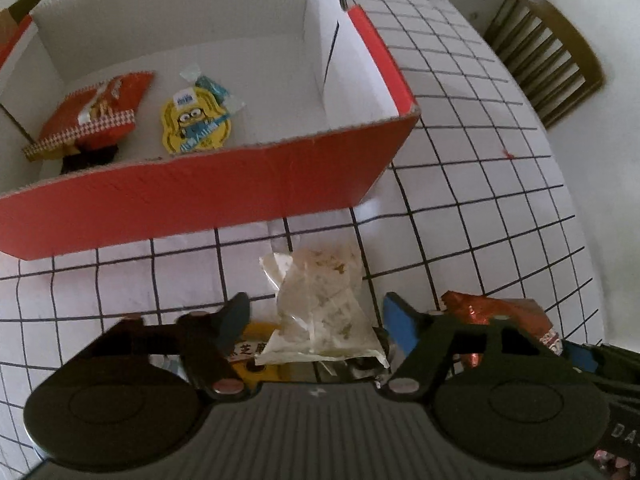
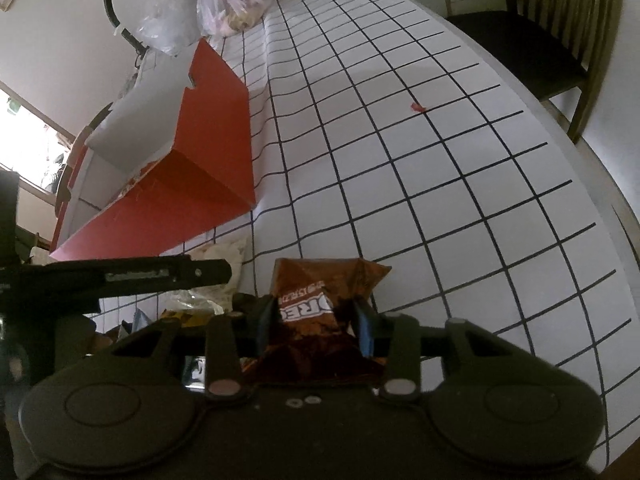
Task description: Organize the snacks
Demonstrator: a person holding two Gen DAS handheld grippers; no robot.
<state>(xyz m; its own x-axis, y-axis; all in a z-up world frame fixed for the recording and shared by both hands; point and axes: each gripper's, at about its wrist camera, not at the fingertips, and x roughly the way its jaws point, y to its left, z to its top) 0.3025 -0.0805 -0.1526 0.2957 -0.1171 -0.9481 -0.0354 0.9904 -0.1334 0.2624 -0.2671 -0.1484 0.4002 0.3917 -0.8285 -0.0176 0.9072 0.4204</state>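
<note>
In the left wrist view my left gripper (image 1: pixel 316 320) is open around a clear plastic snack packet (image 1: pixel 324 312) lying on the checked tablecloth, its fingers apart on either side. Beyond it stands a red cardboard box (image 1: pixel 200 196) holding an orange snack bag (image 1: pixel 92 116) and a yellow Minion packet (image 1: pixel 196 120). In the right wrist view my right gripper (image 2: pixel 316 316) is shut on an orange-brown Oreo packet (image 2: pixel 320 292), its blue pads pressing both sides. That packet also shows in the left wrist view (image 1: pixel 500 316).
A yellow packet (image 1: pixel 256 344) lies under the left gripper. Plastic bags (image 2: pixel 232 0) sit at the table's far end behind the red box (image 2: pixel 192 172). A wooden chair (image 2: pixel 552 28) stands by the table's right edge. A small red scrap (image 2: pixel 418 107) lies on the cloth.
</note>
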